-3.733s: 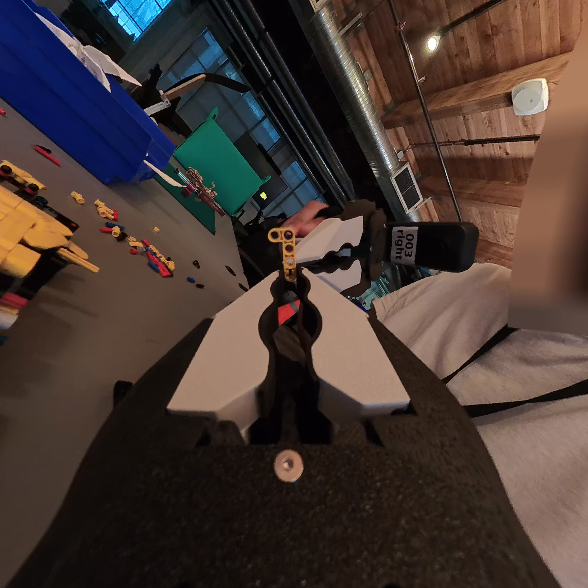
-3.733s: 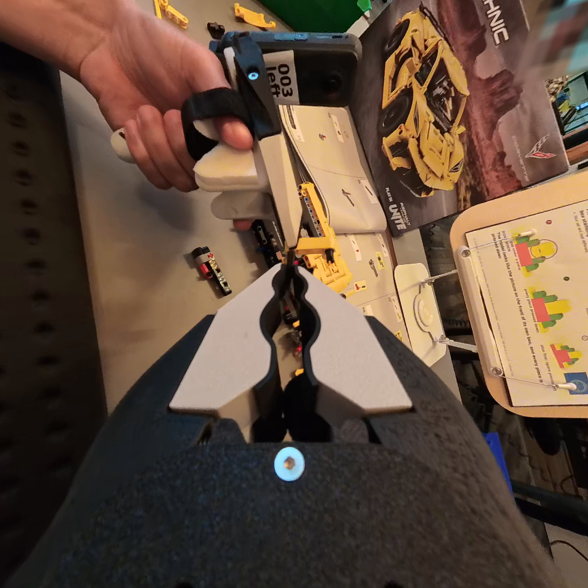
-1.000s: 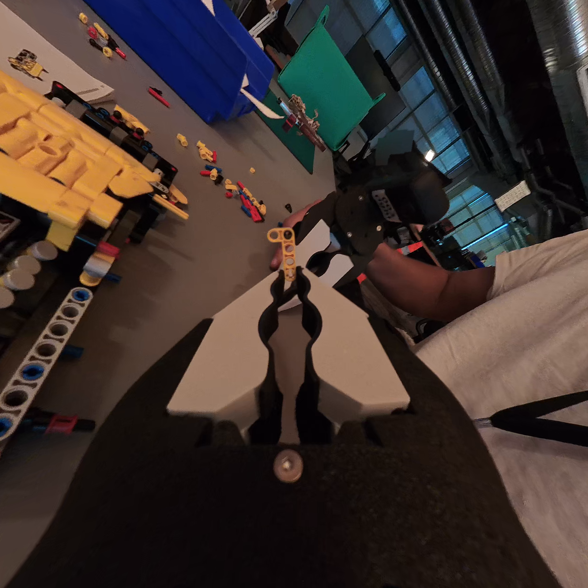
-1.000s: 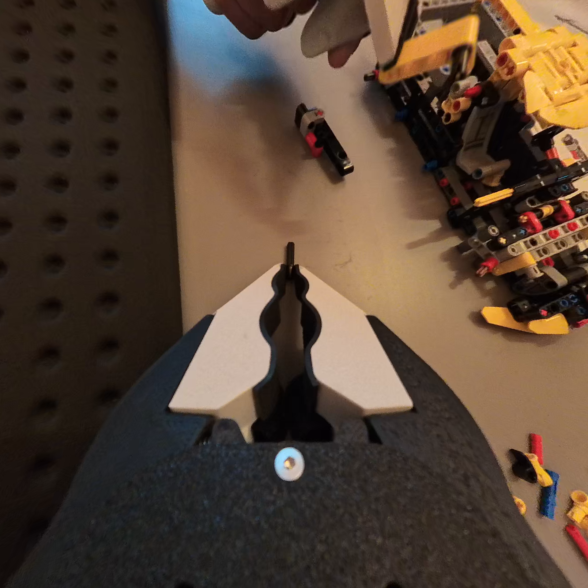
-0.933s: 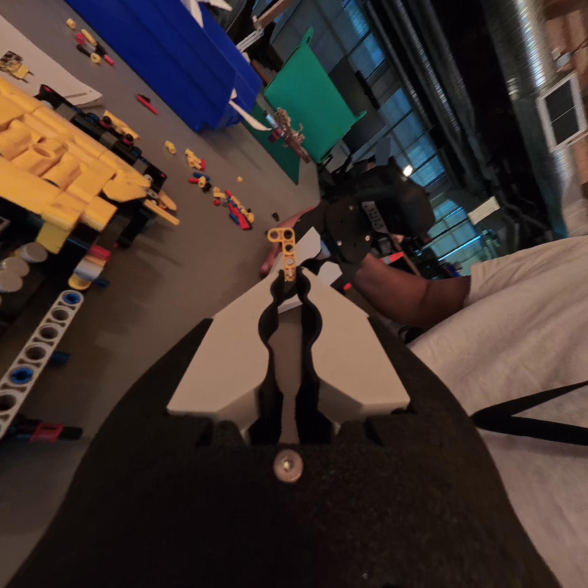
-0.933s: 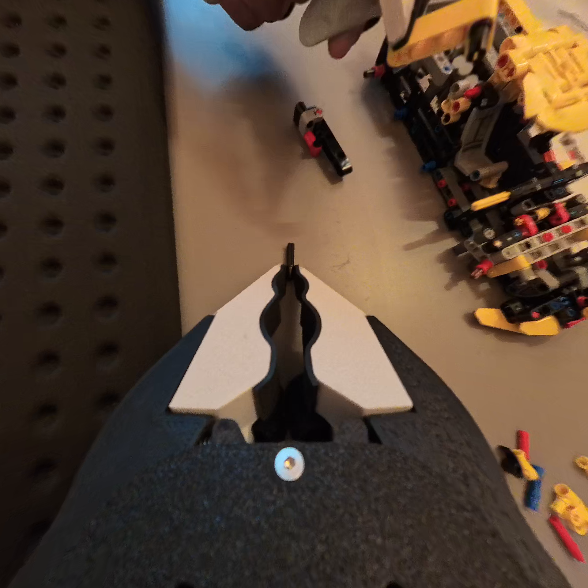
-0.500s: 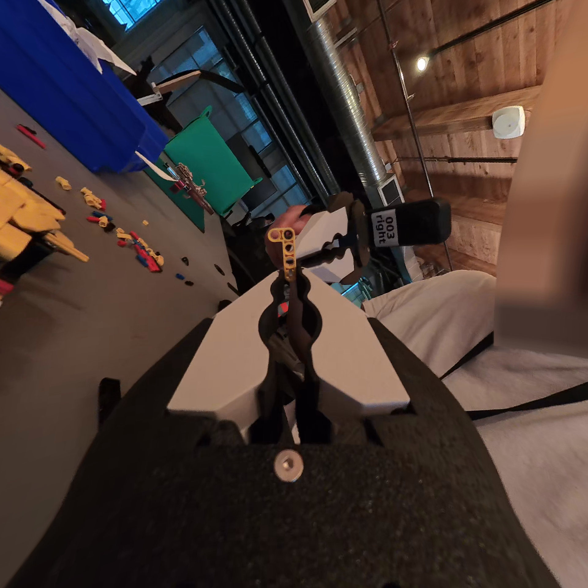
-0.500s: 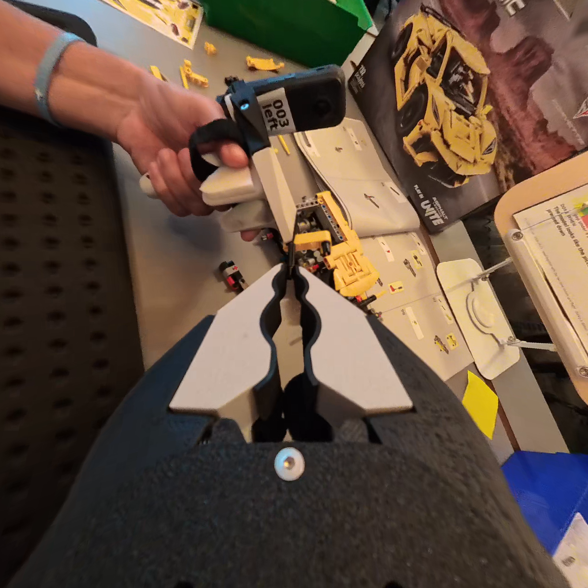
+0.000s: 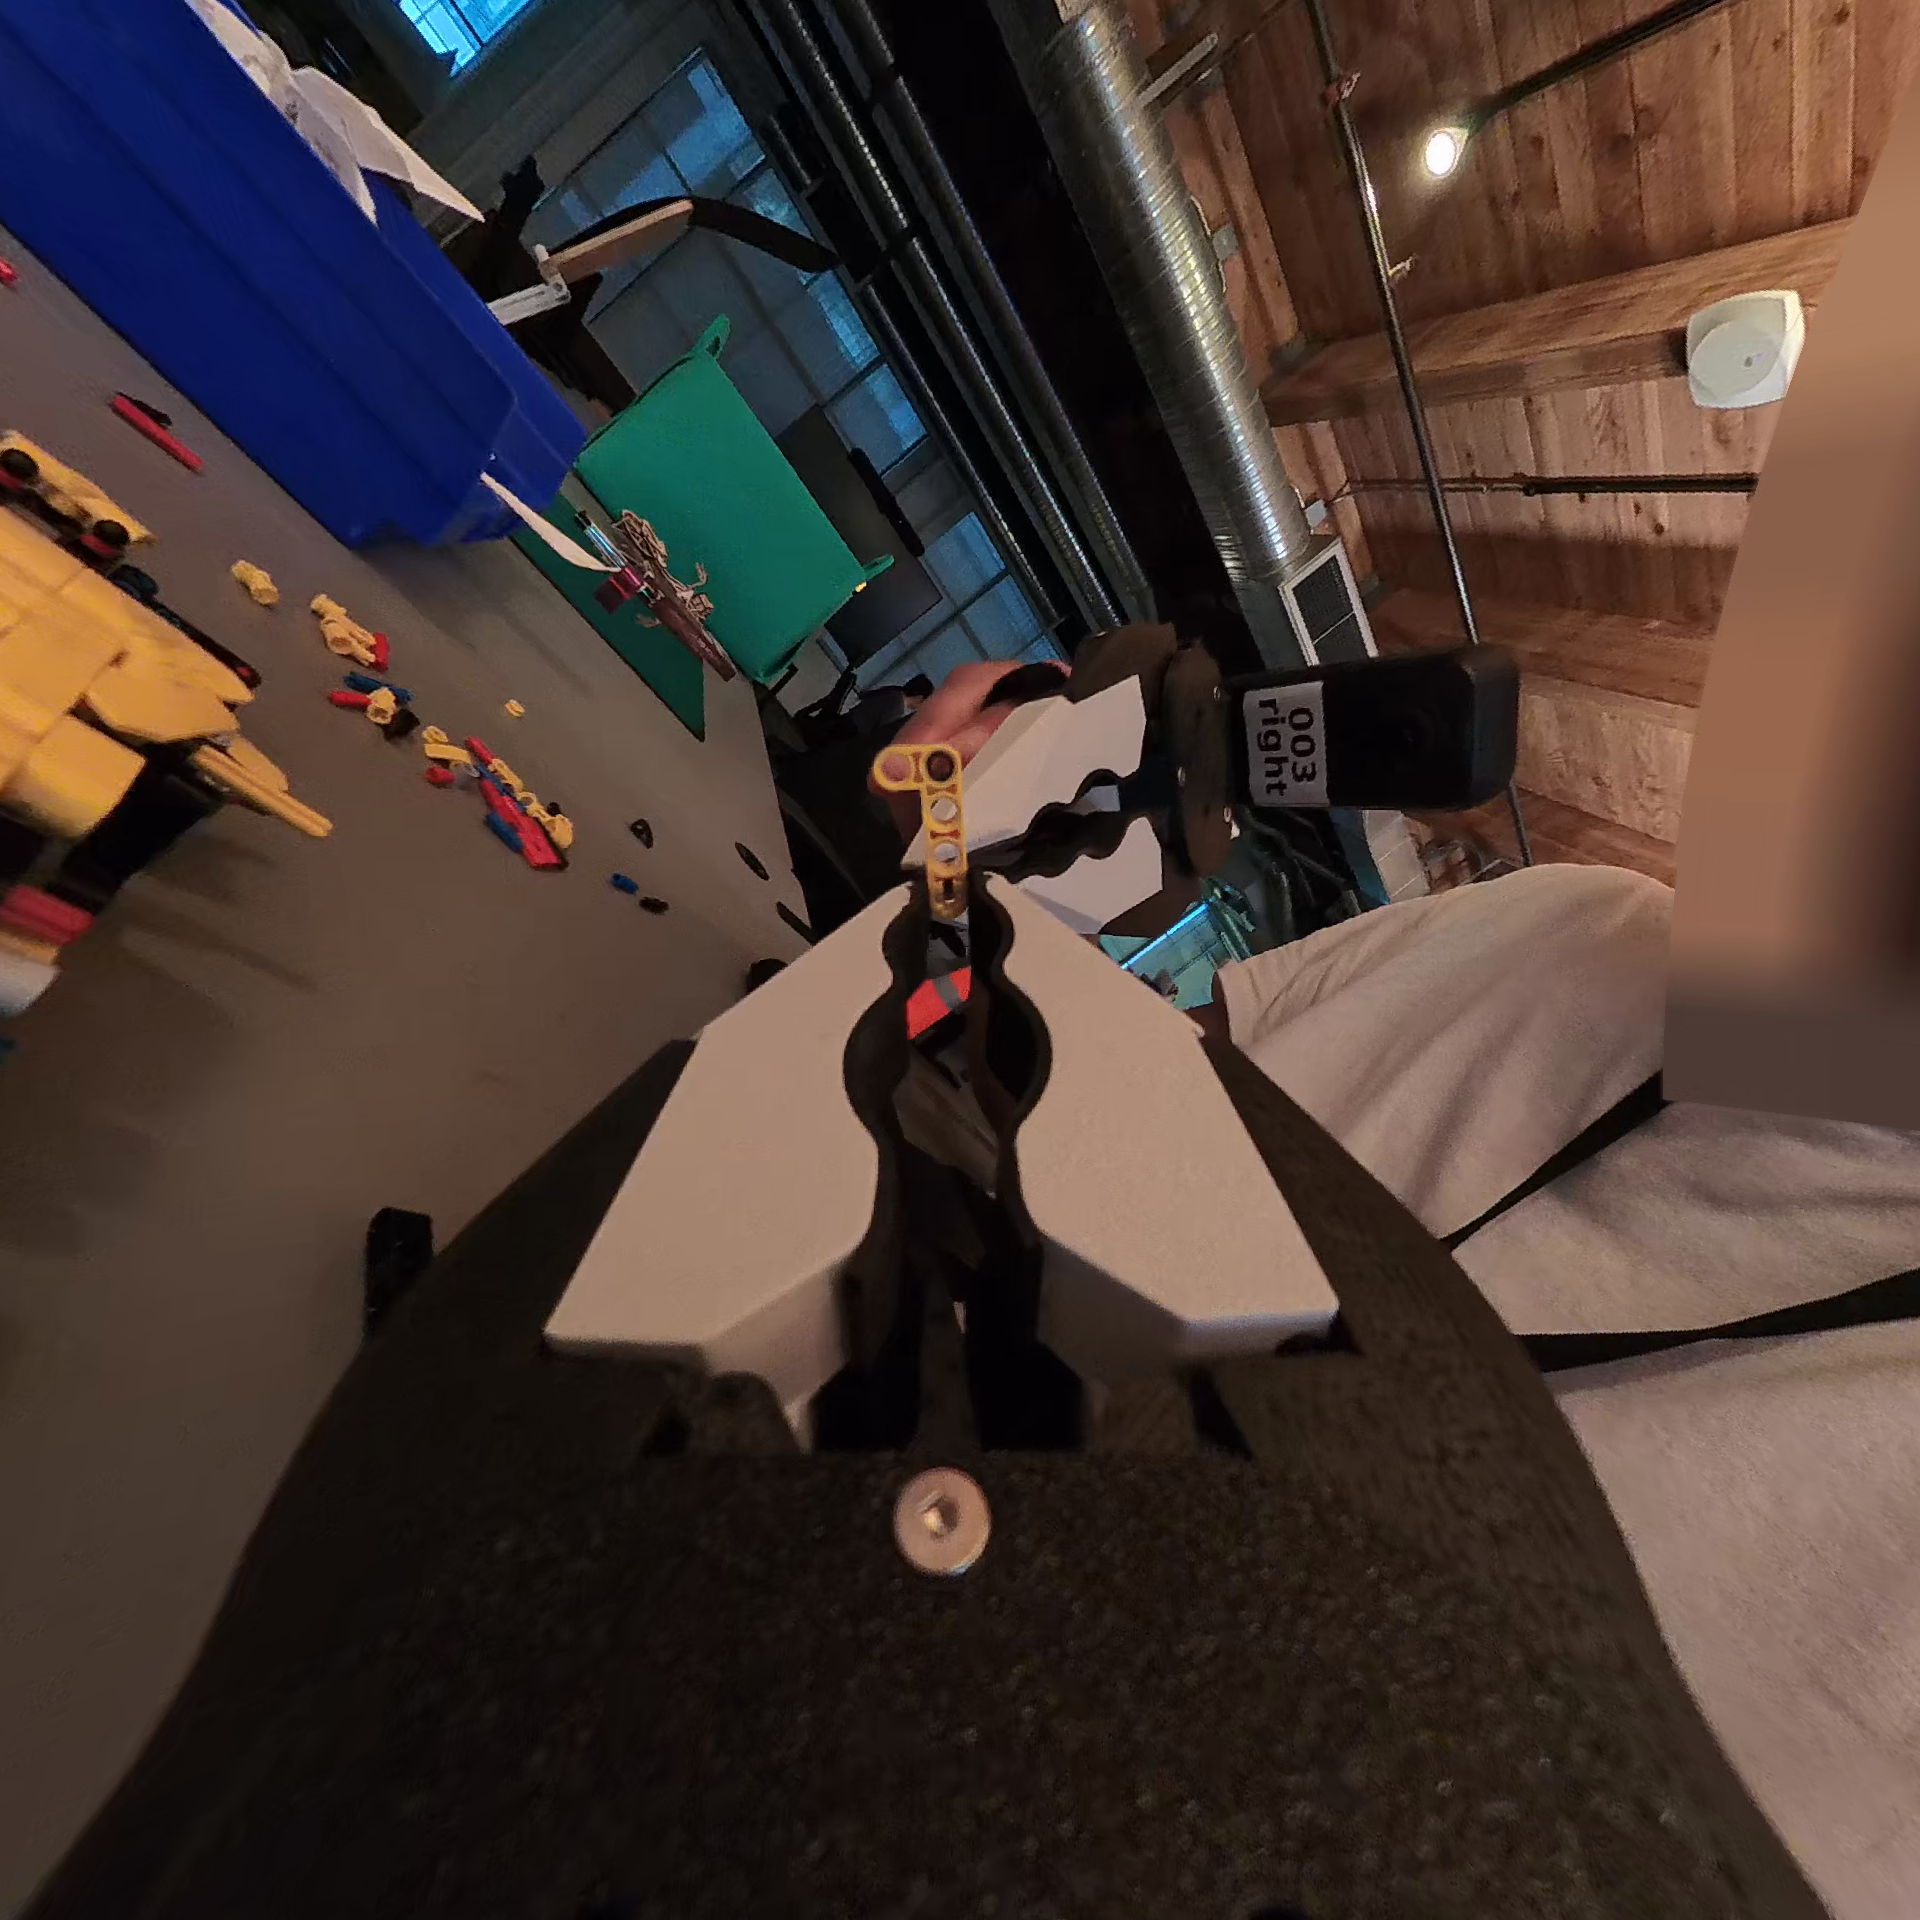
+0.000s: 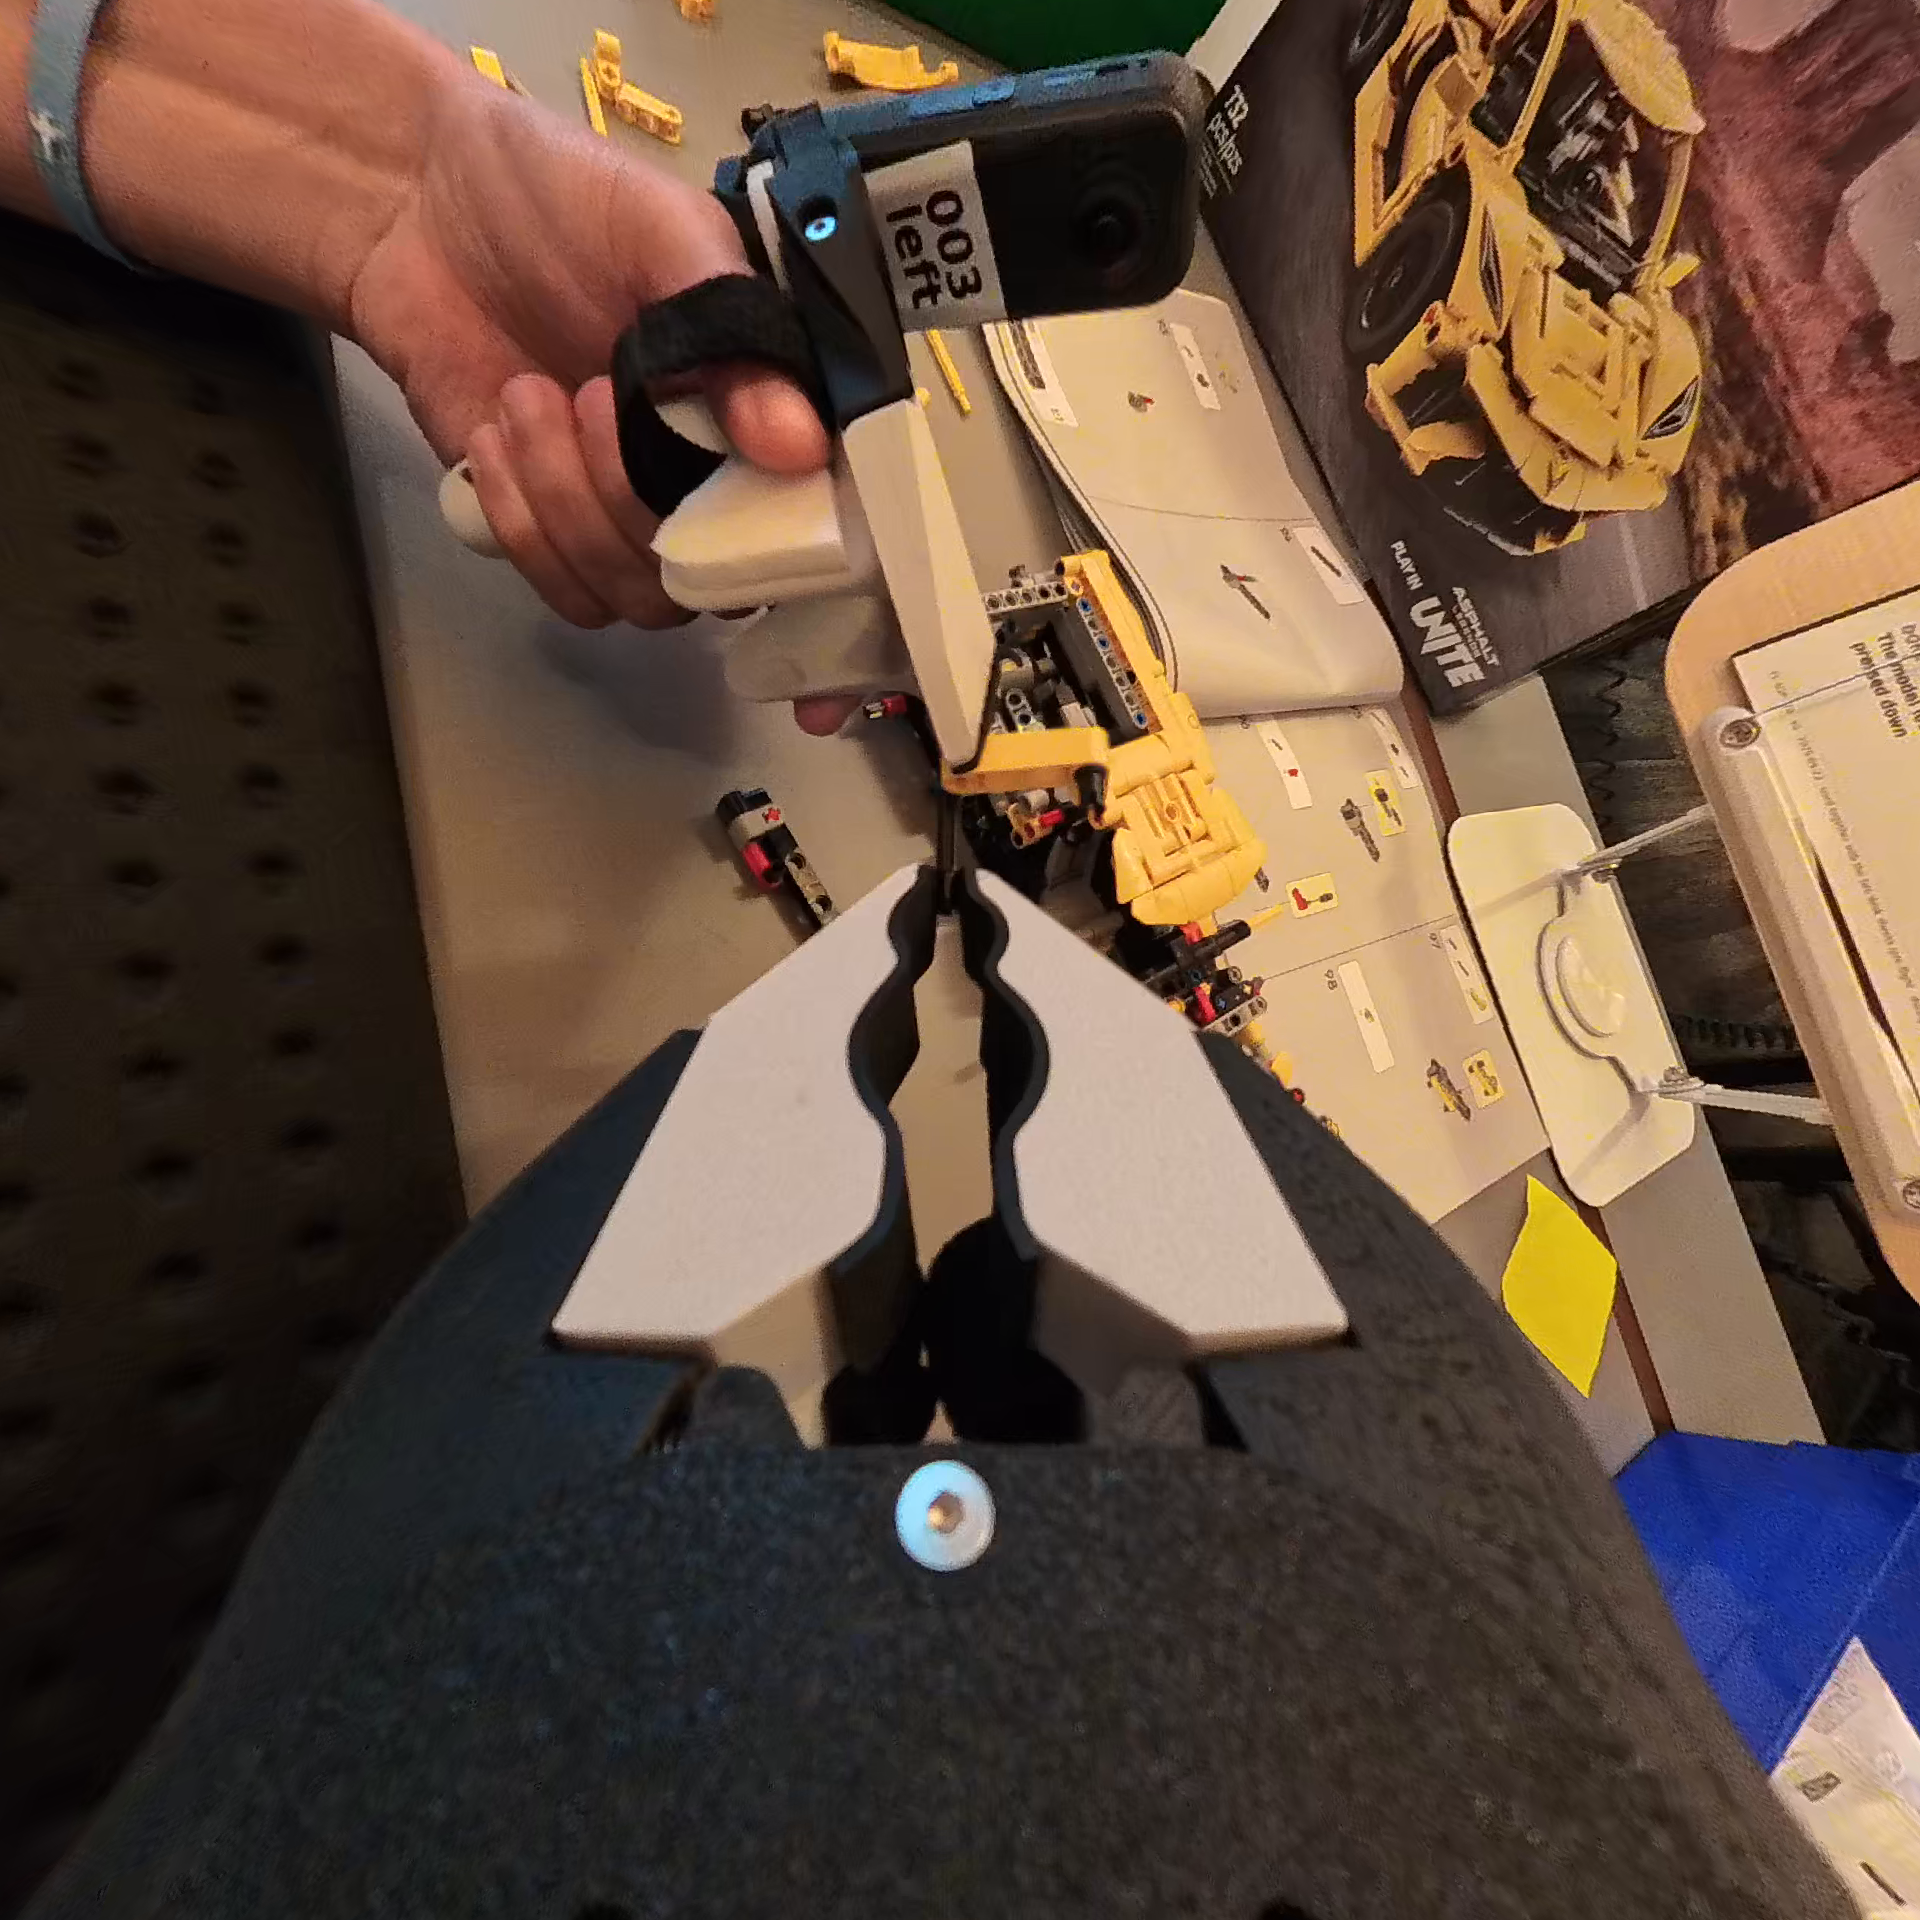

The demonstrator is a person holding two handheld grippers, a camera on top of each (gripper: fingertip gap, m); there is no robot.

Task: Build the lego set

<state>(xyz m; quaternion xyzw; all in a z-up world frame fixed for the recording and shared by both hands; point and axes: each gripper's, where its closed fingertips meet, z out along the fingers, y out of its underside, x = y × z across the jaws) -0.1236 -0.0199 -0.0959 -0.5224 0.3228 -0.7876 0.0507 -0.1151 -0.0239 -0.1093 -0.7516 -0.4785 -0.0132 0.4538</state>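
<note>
My left gripper is shut on a yellow L-shaped beam with holes and holds it up in the air. My right gripper is shut on a small black pin. The two grippers face each other. In the right wrist view the pin's tip is just below the end of the beam, at the tip of the left gripper. In the left wrist view the right gripper points at the beam's lower holes. The pin is not clear there.
The part-built yellow car lies on the grey table with an open instruction booklet and the set's box. A small black and red assembly lies nearby. Loose pieces, a blue bin and a green bin are farther off. Only a small space, under 4 cm, lies between the two pairs of fingers.
A second ago the right gripper held the pin low over the table, away from the left one. Both have come together in the air, and the pin now nearly meets the beam.
</note>
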